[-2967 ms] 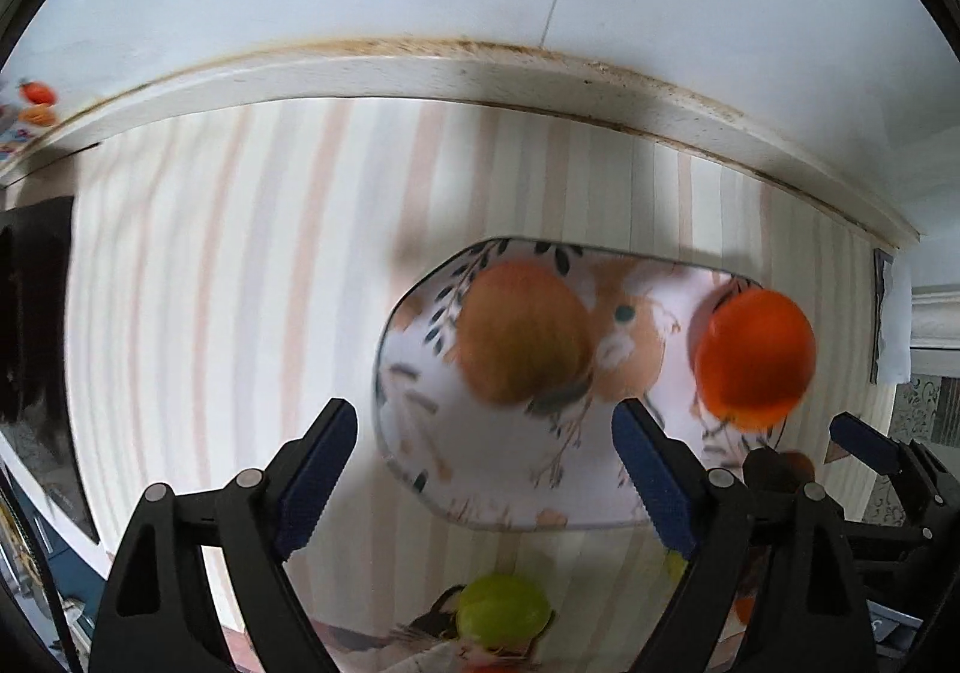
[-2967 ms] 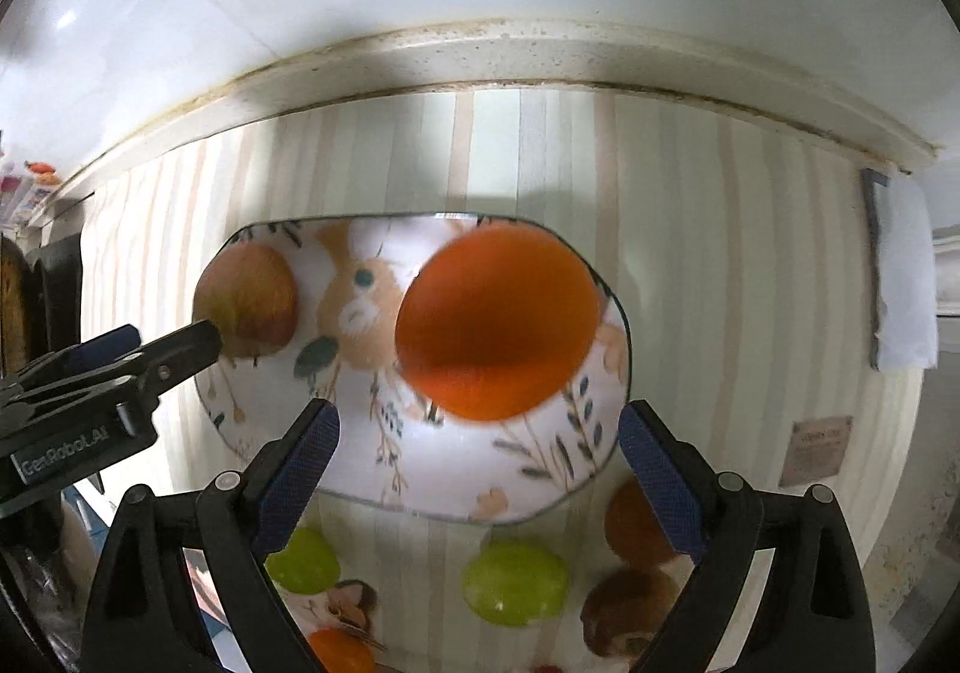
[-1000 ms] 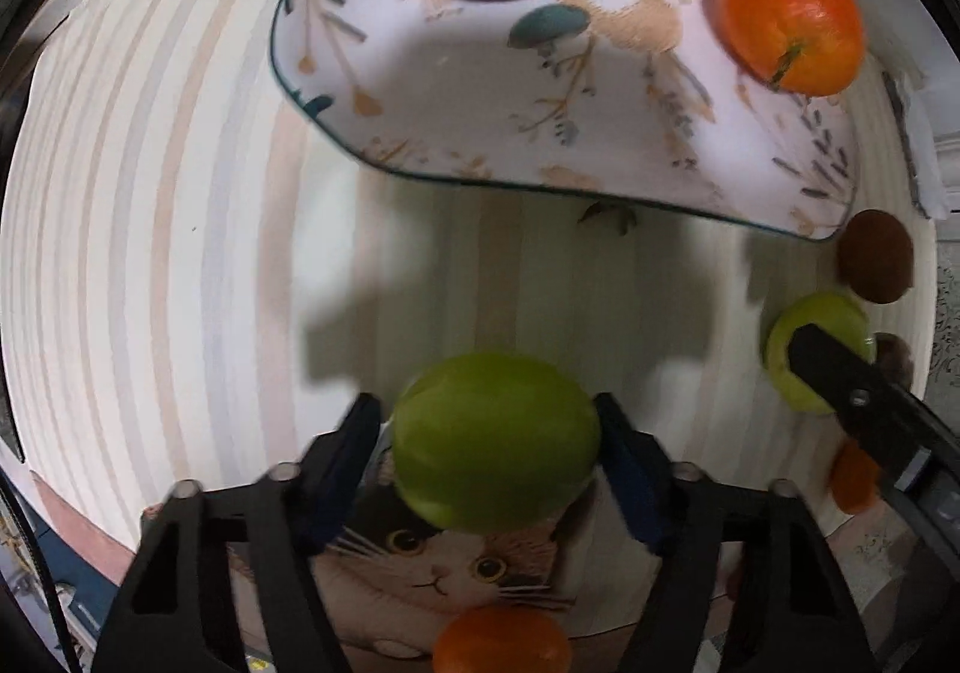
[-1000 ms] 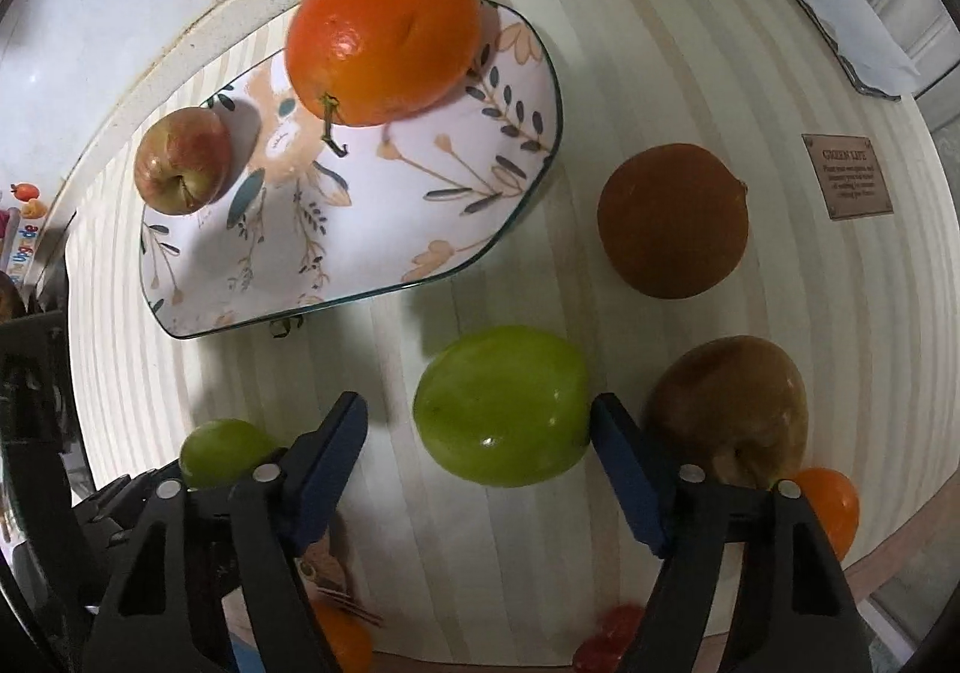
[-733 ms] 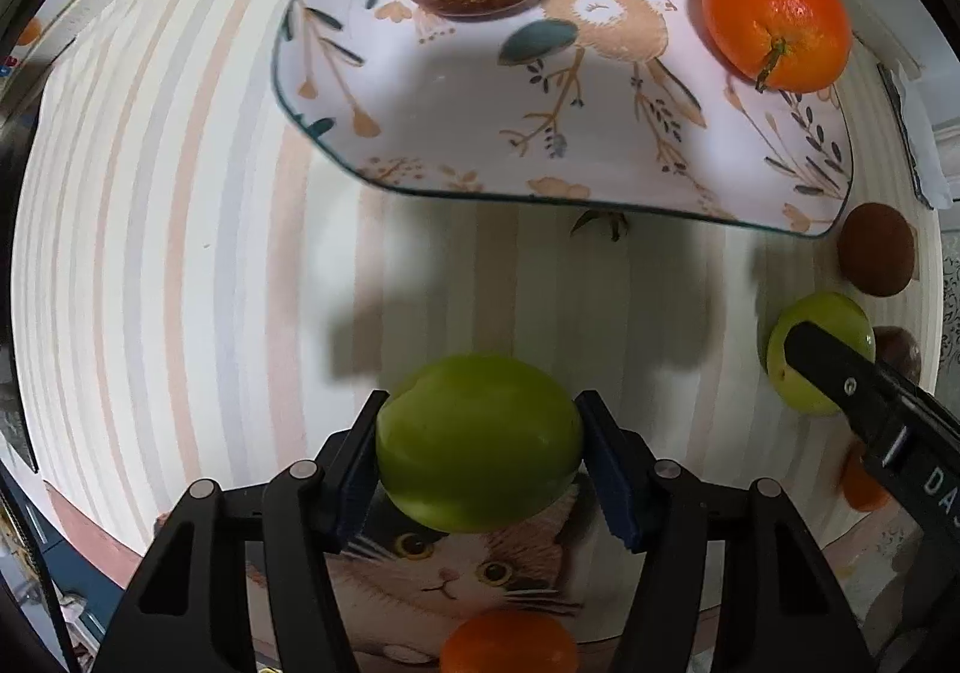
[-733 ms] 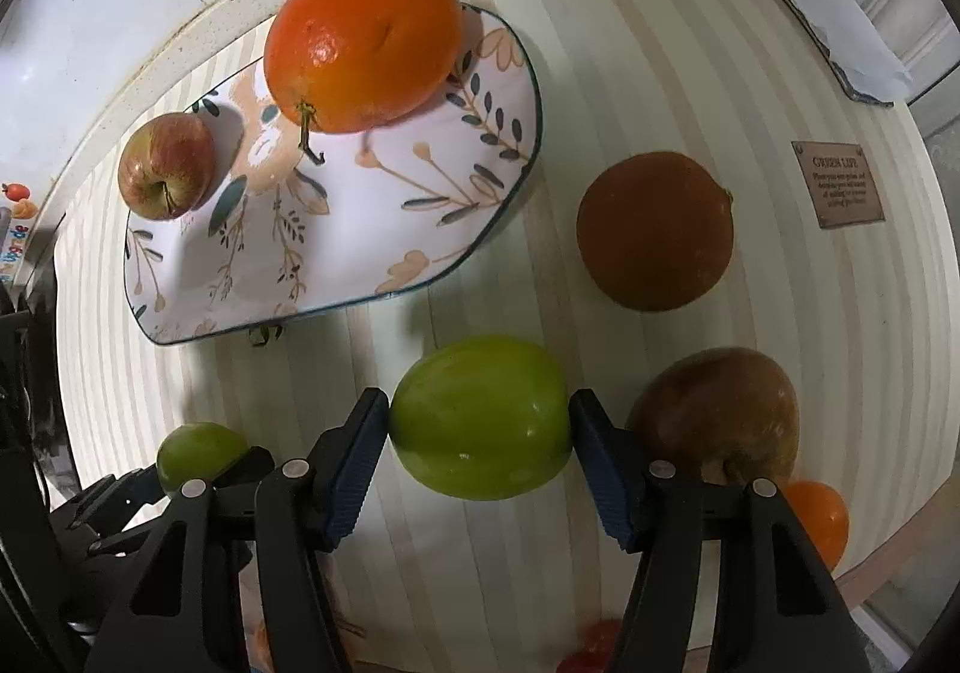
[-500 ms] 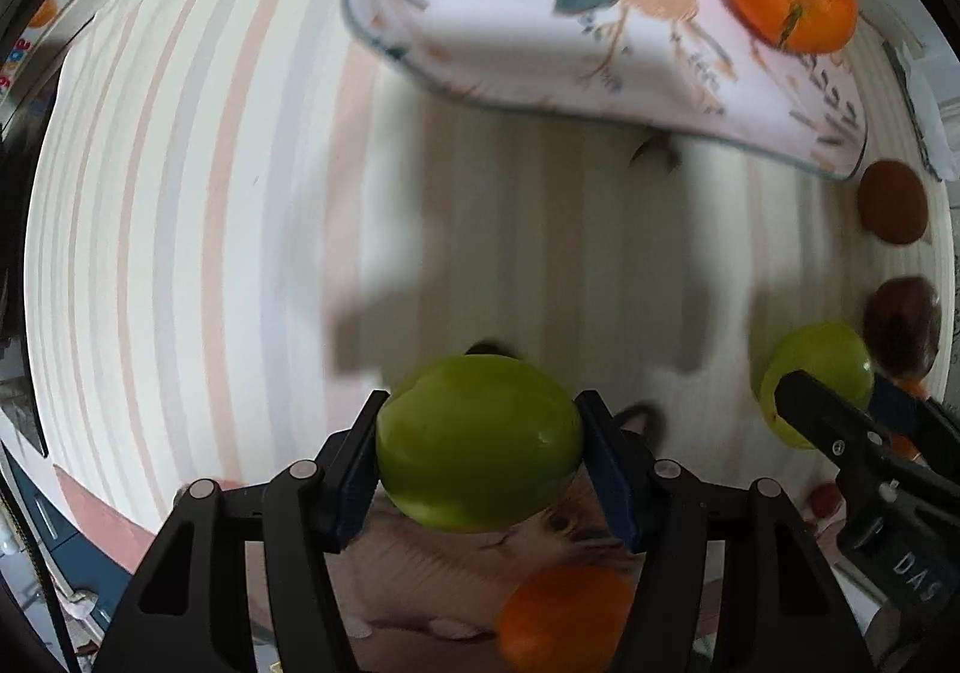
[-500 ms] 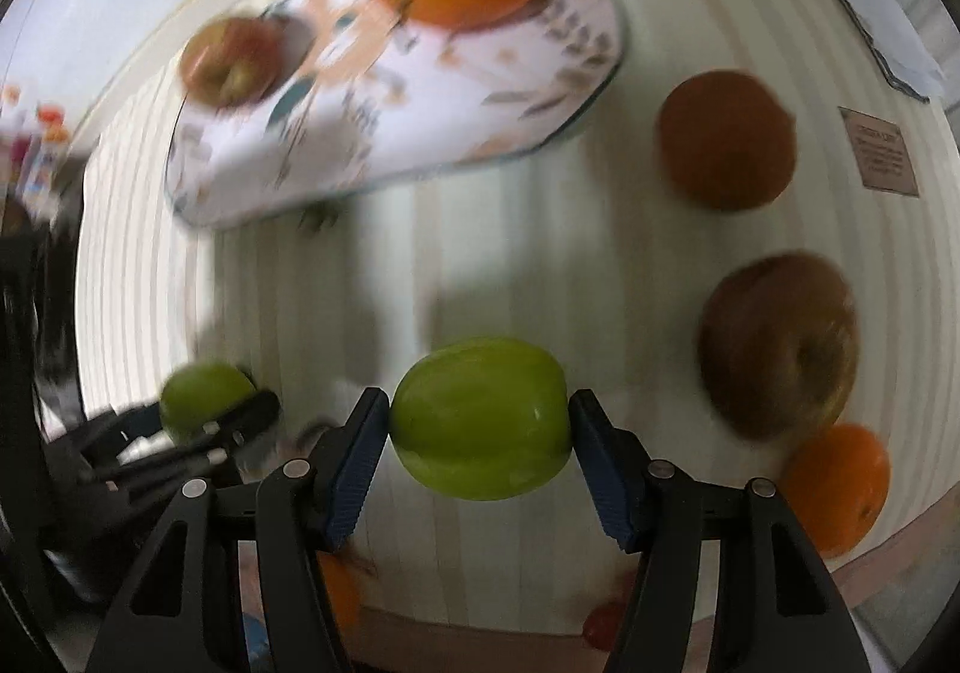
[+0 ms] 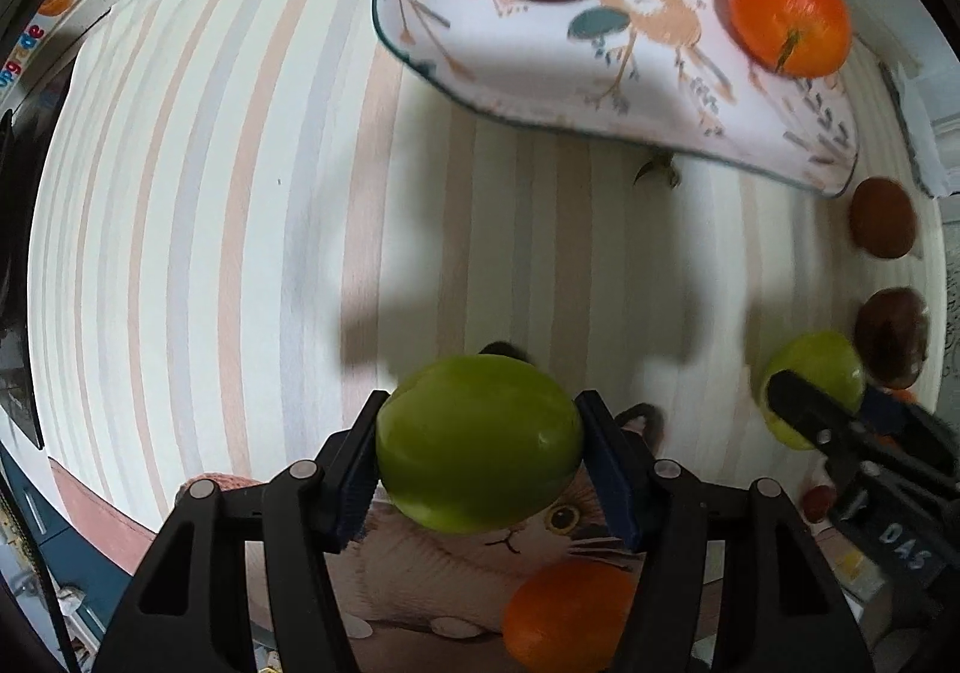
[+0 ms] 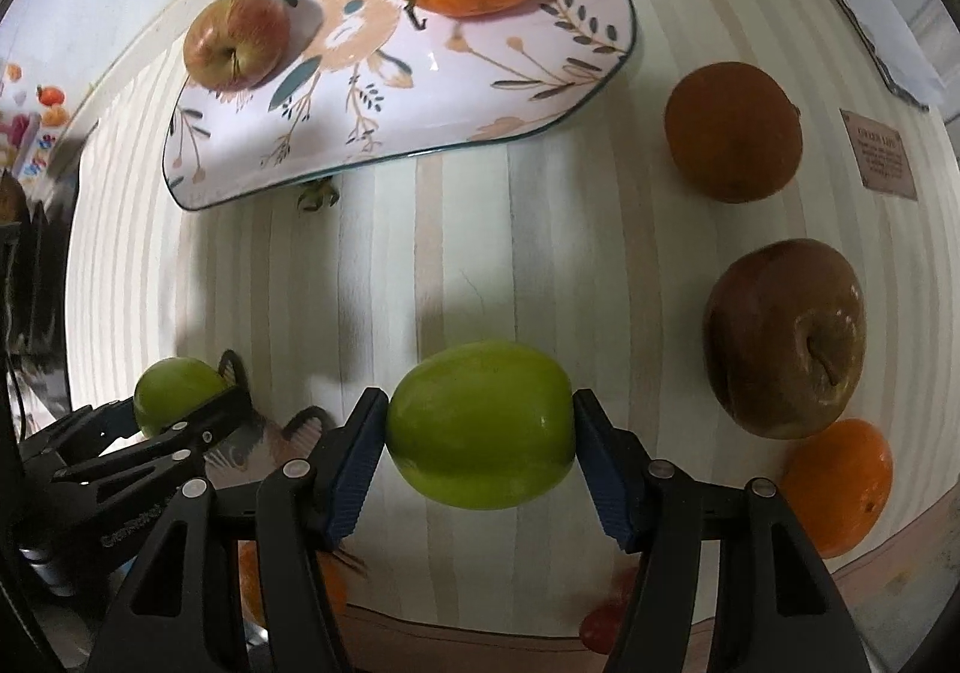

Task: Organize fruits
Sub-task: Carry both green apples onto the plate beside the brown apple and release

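Two green apples, one clamped in each gripper — left gripper [image 9: 480, 460], right gripper [image 10: 480, 454] — floral plate [image 10: 420, 90] beyond.

We see both views evenly and fairly brightly lit from above, with soft-edged grey shadows of the tools thrown on the striped tabletop [image 9: 240, 229] and small glints on the green apple [image 10: 480, 427]. Fisheye distortion bows the stripes and darkens the corners to black. The floral plate [image 9: 630, 66] looks slightly smeared in the left view, sharper in the right.
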`<state>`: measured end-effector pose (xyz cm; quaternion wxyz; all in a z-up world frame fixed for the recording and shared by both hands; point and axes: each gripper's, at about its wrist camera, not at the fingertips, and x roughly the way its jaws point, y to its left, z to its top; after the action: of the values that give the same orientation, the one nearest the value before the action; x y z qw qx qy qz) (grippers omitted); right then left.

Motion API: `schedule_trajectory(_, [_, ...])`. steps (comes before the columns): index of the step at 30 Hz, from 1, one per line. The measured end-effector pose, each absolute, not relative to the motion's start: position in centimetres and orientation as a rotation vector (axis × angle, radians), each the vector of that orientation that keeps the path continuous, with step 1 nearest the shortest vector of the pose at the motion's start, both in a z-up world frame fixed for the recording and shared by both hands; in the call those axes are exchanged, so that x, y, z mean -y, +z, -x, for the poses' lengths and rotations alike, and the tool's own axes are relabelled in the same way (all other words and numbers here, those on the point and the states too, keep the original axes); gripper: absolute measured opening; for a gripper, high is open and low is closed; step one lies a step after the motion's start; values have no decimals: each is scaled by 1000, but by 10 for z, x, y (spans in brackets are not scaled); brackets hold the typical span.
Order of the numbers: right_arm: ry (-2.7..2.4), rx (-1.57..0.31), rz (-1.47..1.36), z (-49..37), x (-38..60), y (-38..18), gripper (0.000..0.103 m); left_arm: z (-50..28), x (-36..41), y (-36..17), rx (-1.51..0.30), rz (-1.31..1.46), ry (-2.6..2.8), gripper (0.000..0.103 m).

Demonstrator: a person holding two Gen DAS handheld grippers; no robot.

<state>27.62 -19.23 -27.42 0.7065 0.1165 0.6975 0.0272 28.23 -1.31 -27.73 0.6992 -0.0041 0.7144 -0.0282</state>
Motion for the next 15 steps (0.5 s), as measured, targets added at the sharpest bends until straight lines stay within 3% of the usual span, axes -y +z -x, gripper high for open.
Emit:
schedule_trajectory(10, [114, -1462, -374, -284, 204, -238, 64, -328, -8, -201, -1500, 139, -148, 59])
schedule_trajectory(15, [176, -1383, -413, -314, 188, -213, 64, -380, -12, -194, -1501, 144, -166, 59])
